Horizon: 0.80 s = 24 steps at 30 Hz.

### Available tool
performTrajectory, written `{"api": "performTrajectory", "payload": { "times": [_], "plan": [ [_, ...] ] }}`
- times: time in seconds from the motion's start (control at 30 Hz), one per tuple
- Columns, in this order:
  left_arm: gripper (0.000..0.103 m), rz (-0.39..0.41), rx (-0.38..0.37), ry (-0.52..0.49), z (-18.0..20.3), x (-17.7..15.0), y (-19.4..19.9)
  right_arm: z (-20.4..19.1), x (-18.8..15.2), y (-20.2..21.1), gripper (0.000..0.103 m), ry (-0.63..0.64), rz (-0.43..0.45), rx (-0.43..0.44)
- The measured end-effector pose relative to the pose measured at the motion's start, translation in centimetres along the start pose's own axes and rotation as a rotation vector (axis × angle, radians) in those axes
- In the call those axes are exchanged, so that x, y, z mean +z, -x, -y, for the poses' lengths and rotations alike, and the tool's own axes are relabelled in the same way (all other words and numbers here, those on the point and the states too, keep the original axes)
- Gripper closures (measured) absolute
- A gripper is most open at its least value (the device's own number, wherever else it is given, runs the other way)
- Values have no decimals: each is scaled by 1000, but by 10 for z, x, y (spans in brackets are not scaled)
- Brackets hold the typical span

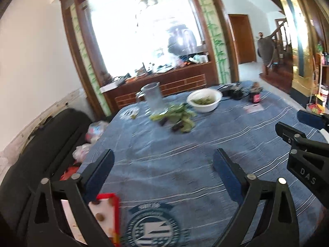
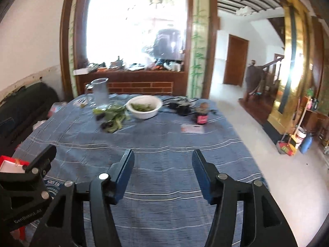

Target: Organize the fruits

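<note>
Grippers both spread, empty: left gripper [image 1: 163,164] wide, right gripper [image 2: 163,164] narrower, above blue-clothed desk [image 1: 185,144]. Leafy pile [image 1: 174,117] beside white bowl [image 1: 204,101], far side.

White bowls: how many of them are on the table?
1. The white bowl stands at the far side of the blue tablecloth, right of the glass jug and beside the green leaves. Others may be out of view.
</note>
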<state>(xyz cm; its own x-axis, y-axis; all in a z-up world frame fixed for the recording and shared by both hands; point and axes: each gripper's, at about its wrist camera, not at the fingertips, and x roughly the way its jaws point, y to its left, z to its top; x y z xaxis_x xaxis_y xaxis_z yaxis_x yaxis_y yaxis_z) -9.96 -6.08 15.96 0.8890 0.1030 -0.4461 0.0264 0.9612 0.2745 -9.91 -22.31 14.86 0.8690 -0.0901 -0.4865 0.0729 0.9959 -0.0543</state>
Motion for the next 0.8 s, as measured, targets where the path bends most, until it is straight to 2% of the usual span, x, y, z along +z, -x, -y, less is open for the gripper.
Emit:
{"api": "performTrajectory", "payload": {
  "times": [0.2, 0.6, 0.8],
  "plan": [
    [0, -2, -67, -15, 27, 7, 6, 7, 2, 4, 40, 30, 27, -58],
    [0, -7, -56, 12, 31, 7, 18, 16, 5, 25, 26, 29, 86, -71],
    [0, -4, -69, 20, 30, 2, 26, 5, 7, 29, 25, 39, 92, -63]
  ]
}}
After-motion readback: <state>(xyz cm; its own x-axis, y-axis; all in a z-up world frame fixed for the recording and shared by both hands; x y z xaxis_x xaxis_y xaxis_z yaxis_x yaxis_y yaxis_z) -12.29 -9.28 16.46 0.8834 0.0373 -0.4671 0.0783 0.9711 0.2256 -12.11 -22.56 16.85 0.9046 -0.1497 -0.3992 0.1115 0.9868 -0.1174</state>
